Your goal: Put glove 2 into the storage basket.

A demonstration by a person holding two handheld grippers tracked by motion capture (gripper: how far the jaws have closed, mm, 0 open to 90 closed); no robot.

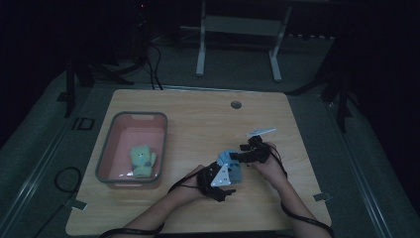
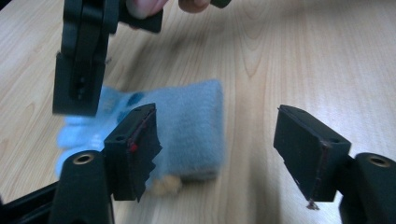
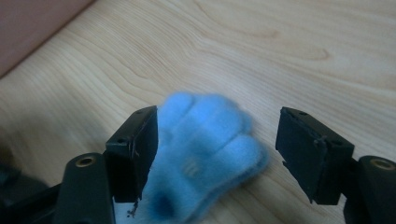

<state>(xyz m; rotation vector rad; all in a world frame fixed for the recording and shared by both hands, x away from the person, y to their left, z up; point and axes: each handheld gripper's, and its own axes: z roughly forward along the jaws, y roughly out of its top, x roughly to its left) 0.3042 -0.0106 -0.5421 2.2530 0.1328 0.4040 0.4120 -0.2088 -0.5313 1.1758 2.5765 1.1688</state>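
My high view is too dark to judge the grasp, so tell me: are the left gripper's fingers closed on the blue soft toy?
Observer: No. The left gripper is open. The blue soft toy lies on the table, partly between its fingers, ungripped.
Operator: And the right one?
Observer: The right gripper is open too. The toy's lobed, paw-like end sits between its fingers, close against one of them.
Operator: Any detail on the toy itself?
Observer: In the left gripper view, a small tan part sticks out at its near edge.
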